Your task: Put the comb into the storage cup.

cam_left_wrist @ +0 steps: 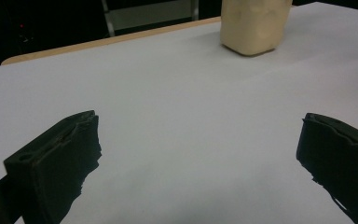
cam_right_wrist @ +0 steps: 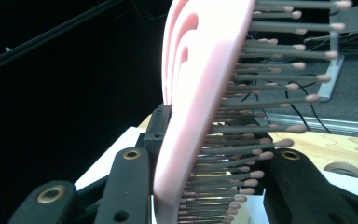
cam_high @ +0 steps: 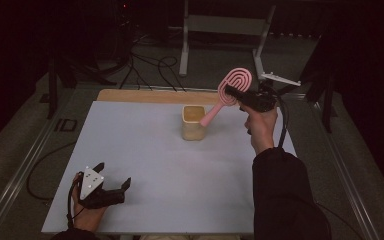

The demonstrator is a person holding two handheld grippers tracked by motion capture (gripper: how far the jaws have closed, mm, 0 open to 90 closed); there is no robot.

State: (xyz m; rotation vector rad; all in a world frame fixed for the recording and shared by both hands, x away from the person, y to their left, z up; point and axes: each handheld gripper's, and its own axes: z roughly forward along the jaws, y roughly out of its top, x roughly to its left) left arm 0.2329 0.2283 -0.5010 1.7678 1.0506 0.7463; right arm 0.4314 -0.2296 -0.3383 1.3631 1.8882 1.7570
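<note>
Pink hairbrush (cam_high: 228, 91) is clamped in the right gripper (cam_high: 237, 95), jaws closed on the oval head: one jaw on the flat back, the other against the bristle side (cam_right_wrist: 242, 140). Brush is held up in the air, tilted, head high and handle slanting down to the left. Handle tip sits at the rim of the cream cup (cam_high: 193, 123) in the high view; can't tell whether it touches the cup or hangs just over it. Cup stands upright near the middle-far part of the white table (cam_high: 145, 150), open top up.

Right hand (cam_high: 261, 127) grips the tool from below, dark sleeve (cam_high: 285, 195) coming in from the bottom right.

Left gripper (cam_high: 114, 176) rests on the table at the near-left corner, well apart from the cup. Jaws spread wide, nothing between them, bare white table in the gap. Left gripper view shows the cup (cam_left_wrist: 254, 25) far ahead, upper right.

Floor beyond the table has loose cables (cam_high: 150, 67) and a metal frame (cam_high: 225, 30).
</note>
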